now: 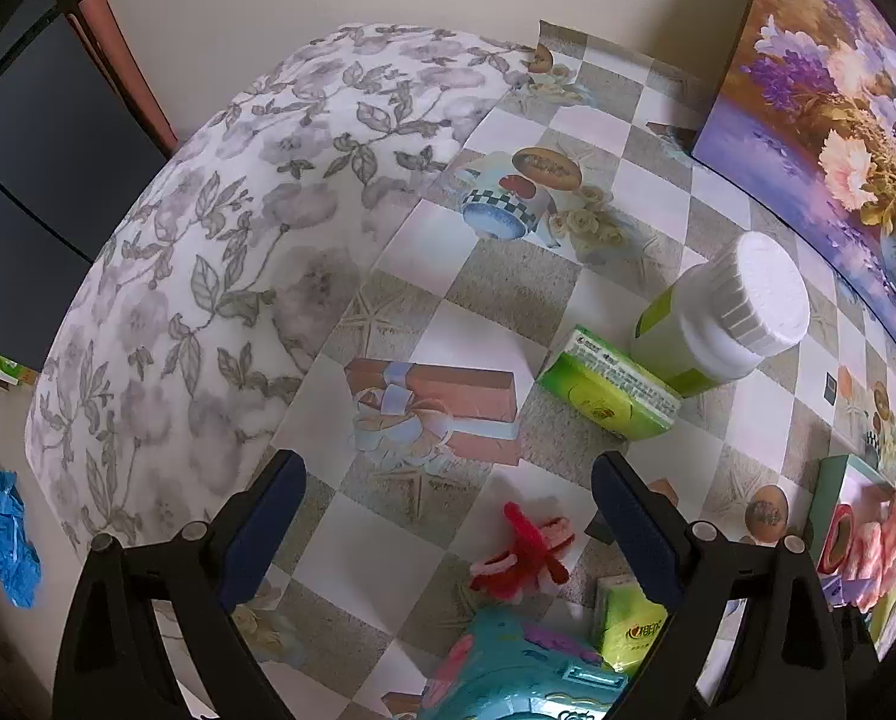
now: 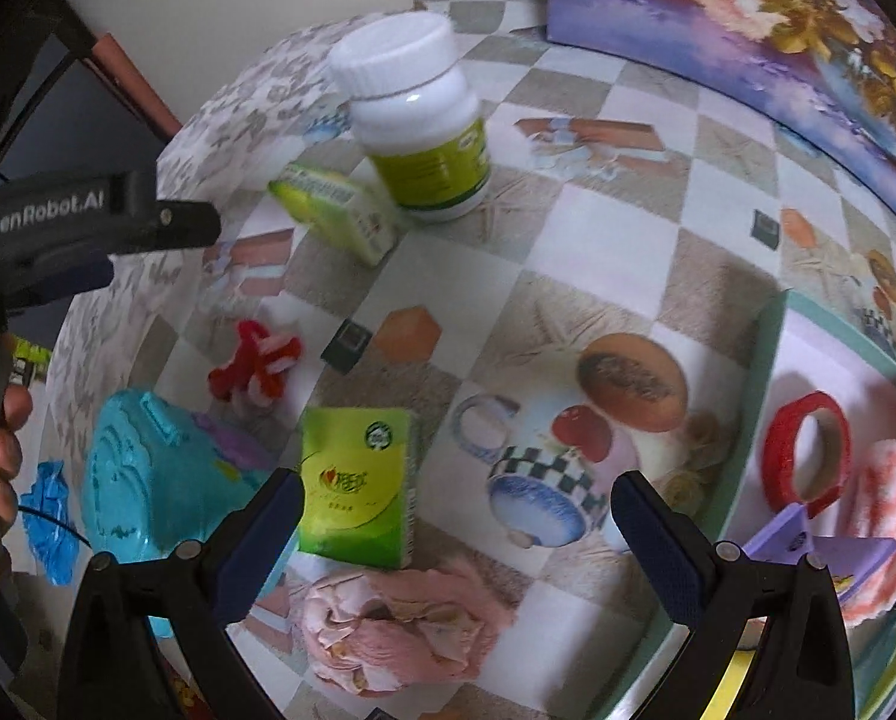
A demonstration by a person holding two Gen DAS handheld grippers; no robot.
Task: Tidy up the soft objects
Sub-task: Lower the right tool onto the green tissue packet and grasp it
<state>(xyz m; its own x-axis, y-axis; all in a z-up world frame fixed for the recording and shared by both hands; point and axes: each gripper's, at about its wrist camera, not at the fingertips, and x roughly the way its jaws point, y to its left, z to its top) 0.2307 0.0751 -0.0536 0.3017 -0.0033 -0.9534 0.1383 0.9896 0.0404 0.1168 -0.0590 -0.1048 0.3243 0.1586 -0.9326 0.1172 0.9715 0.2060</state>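
Note:
My left gripper (image 1: 451, 516) hangs open above the table, its fingers empty. Just below and between them lies a red and white chenille knot (image 1: 526, 552). My right gripper (image 2: 463, 534) is open too, over a green tissue pack (image 2: 357, 486) and a crumpled pink cloth (image 2: 393, 624). The pack lies by its left finger, untouched. A second green tissue pack (image 1: 610, 384) leans against a white bottle (image 1: 724, 318). At the right, a green-rimmed box (image 2: 760, 420) holds a pink and white fluffy cloth (image 2: 886, 510) and a red tape roll (image 2: 808, 456).
A teal plastic toy (image 2: 141, 486) lies at the table's near left. A framed flower picture (image 1: 838, 120) stands along the far right. A floral cloth (image 1: 207, 240) covers the table's left side. A blue glove (image 1: 6, 540) lies on the floor. A hand (image 2: 3, 450) holds the left gripper's body (image 2: 87, 222).

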